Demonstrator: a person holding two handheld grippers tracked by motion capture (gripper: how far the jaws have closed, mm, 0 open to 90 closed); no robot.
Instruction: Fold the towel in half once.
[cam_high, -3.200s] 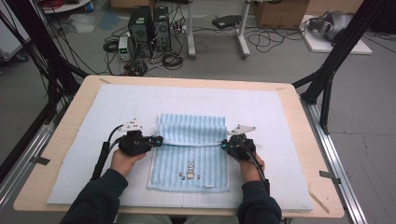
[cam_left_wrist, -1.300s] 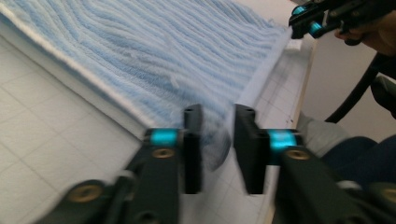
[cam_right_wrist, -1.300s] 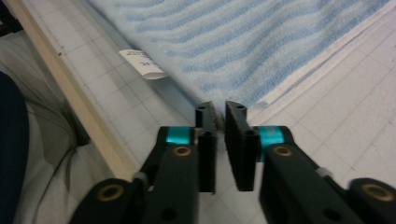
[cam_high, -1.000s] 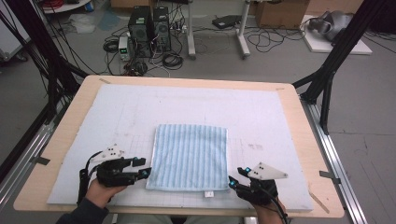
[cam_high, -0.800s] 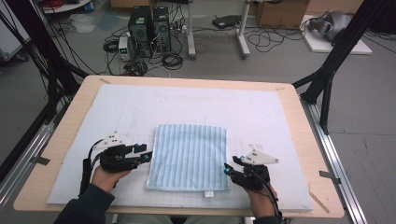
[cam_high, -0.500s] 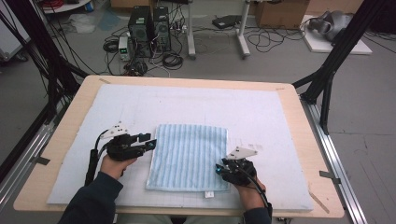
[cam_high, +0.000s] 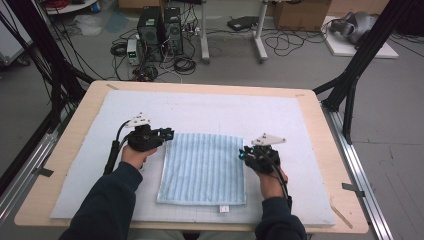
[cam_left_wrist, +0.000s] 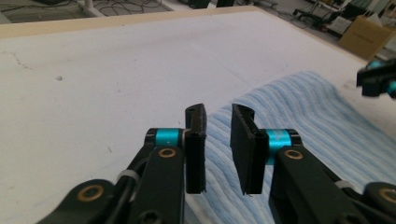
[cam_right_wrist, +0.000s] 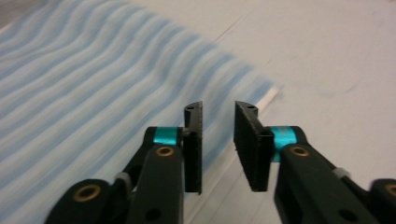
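Jaws of left gripper (cam_left_wrist: 217, 149) narrow, just been closing, a slim gap between flat black pads, nothing pinched; poised above the left edge of the towel (cam_high: 204, 168). Jaws of right gripper (cam_right_wrist: 218, 147) likewise narrowed, just been closing, empty, over the towel's right edge. Towel soft, ribbed terry, pale blue with white stripes, folded to a near square, lying flat mid-surface on a white felt-like mat (cam_high: 210, 107).
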